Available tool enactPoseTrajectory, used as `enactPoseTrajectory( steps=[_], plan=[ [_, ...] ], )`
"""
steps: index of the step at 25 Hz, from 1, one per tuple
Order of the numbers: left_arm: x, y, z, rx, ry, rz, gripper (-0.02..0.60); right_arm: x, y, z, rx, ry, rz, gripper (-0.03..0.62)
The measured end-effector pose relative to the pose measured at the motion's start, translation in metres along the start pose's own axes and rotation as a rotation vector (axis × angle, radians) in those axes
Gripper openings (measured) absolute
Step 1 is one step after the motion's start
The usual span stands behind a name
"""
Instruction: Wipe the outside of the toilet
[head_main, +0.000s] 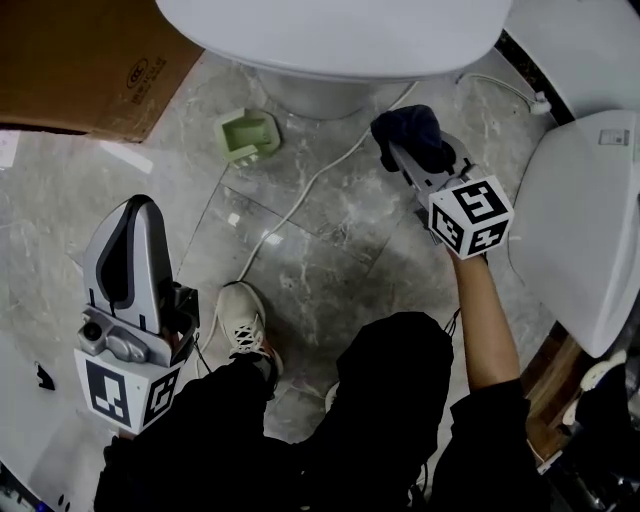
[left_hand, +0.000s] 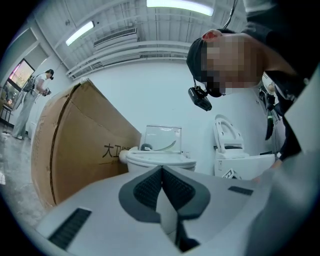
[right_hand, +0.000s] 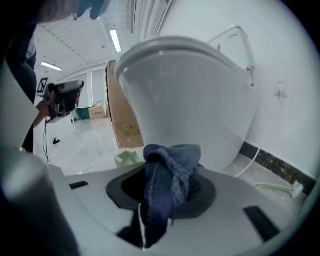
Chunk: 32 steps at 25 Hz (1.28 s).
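Two hand-held grippers show in the head view, over a grey marble floor (head_main: 330, 250). The left hand-held gripper (head_main: 137, 212) is held low at the left, well apart from the toilet (head_main: 340, 40), whose white bowl fills the top edge. The right hand-held gripper (head_main: 405, 152) points at the toilet's base with a dark blue cloth (head_main: 410, 130) bunched at its tip, near the pedestal but apart from it. A green tray (head_main: 247, 135) lies on the floor just left of the pedestal, and a white cable (head_main: 310, 185) runs from there across the floor. A cardboard box (head_main: 90, 60) lies at the upper left, and a second toilet (head_main: 580, 220) stands at the right edge.

In the left gripper view, the left hand-held gripper (left_hand: 162, 172) has its jaws pressed together with nothing between them. Beyond them stand the toilet (left_hand: 160, 161), the cardboard box (left_hand: 75, 145) to its left and the second toilet (left_hand: 227, 137) with its seat raised.

In the right gripper view, the right hand-held gripper (right_hand: 167, 189) is clamped on the cloth (right_hand: 172, 162), which bulges up out of the jaws. The toilet (right_hand: 190, 100) looms just behind it; whether cloth and bowl touch cannot be told.
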<state>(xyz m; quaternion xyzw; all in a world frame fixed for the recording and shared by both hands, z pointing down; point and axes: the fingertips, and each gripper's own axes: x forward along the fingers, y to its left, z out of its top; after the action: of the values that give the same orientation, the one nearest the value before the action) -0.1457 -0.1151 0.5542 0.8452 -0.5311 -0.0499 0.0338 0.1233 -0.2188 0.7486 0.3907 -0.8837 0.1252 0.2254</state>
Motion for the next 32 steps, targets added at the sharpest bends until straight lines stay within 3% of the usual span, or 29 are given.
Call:
enactPoseTrajectory(
  steps=[6, 11, 21, 32],
  plan=[
    [0.006, -0.016, -0.002, 0.008, 0.012, -0.029, 0.009, -0.067, 0.014, 0.104, -0.043, -0.18, 0.027, 0.13],
    [0.009, -0.022, -0.003, 0.007, 0.011, -0.046, 0.009, -0.078, 0.02, 0.145, -0.068, -0.249, 0.025, 0.13],
    [0.008, -0.019, -0.005, -0.001, 0.016, -0.055, 0.009, -0.062, 0.02, 0.151, -0.118, -0.226, 0.024, 0.129],
    [0.01, -0.018, -0.009, -0.011, 0.025, -0.07, 0.009, -0.047, 0.015, 0.135, -0.089, -0.166, 0.017, 0.129]
  ],
)
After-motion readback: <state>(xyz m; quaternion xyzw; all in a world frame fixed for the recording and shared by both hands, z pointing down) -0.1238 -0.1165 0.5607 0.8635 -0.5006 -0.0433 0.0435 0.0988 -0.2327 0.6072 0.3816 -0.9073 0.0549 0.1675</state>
